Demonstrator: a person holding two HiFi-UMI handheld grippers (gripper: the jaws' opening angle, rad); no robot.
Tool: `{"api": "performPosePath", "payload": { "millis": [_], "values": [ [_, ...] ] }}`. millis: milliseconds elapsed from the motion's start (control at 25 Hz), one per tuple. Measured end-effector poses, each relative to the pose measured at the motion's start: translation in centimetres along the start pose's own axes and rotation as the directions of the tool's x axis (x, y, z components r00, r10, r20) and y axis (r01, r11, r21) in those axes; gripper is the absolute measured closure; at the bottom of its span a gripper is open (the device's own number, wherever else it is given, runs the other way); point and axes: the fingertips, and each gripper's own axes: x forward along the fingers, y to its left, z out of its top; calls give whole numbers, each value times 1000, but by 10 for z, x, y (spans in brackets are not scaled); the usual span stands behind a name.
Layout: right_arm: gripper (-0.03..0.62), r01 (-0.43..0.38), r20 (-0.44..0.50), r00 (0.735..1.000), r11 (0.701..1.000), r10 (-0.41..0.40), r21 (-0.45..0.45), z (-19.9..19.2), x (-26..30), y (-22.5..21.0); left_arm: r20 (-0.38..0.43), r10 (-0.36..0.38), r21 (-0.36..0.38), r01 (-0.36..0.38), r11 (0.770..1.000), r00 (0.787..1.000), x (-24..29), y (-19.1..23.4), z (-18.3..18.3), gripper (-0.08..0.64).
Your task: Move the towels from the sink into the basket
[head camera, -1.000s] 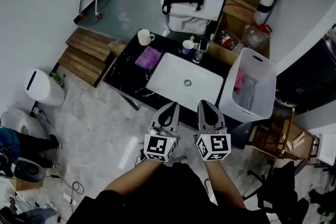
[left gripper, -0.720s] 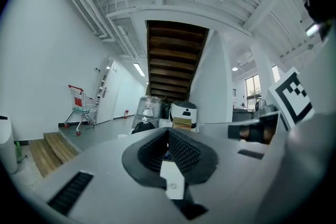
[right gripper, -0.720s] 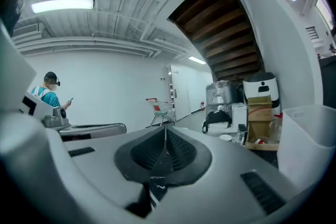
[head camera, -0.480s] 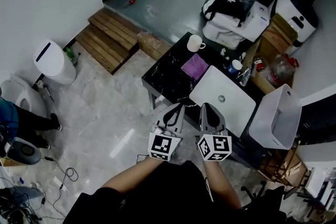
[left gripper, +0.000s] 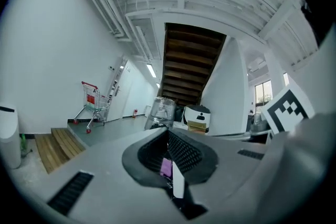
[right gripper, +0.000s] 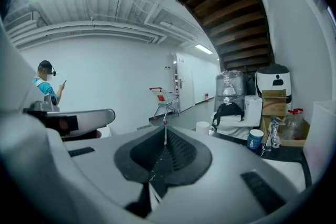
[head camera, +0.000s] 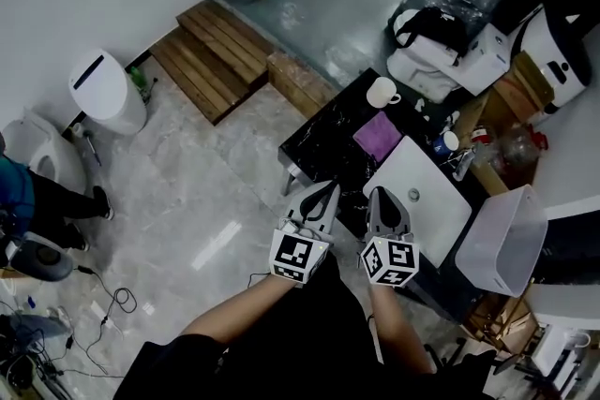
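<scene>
A purple towel (head camera: pixel 378 135) lies flat on the black counter (head camera: pixel 319 150), between the white mug (head camera: pixel 381 92) and the white sink (head camera: pixel 429 206) (it touches neither rim that I can see). The white basket (head camera: pixel 502 239) stands just past the sink's far side, its inside hidden. Nearer the person, the left gripper (head camera: pixel 328 193) and right gripper (head camera: pixel 382 198) hang side by side above the counter's near edge, each with its jaws clenched together on nothing.
</scene>
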Motion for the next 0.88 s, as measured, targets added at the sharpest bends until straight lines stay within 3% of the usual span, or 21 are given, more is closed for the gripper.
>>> {"api": "performPosePath", "payload": {
  "millis": [200, 480, 880],
  "values": [
    [568, -61, -55, 997, 998, 63, 32, -12, 42, -15, -12, 12, 18, -12, 1000, 1000, 41, 25, -3, 546],
    [568, -32, -47, 998, 999, 34, 35, 1, 98, -64, -26, 2, 50, 0, 999, 1000, 123, 33, 3, 546],
    [568, -28, -143, 989, 999, 34, 41, -31, 163, -123, -93, -1, 38, 4, 999, 996, 208, 35, -28, 546]
  ]
}}
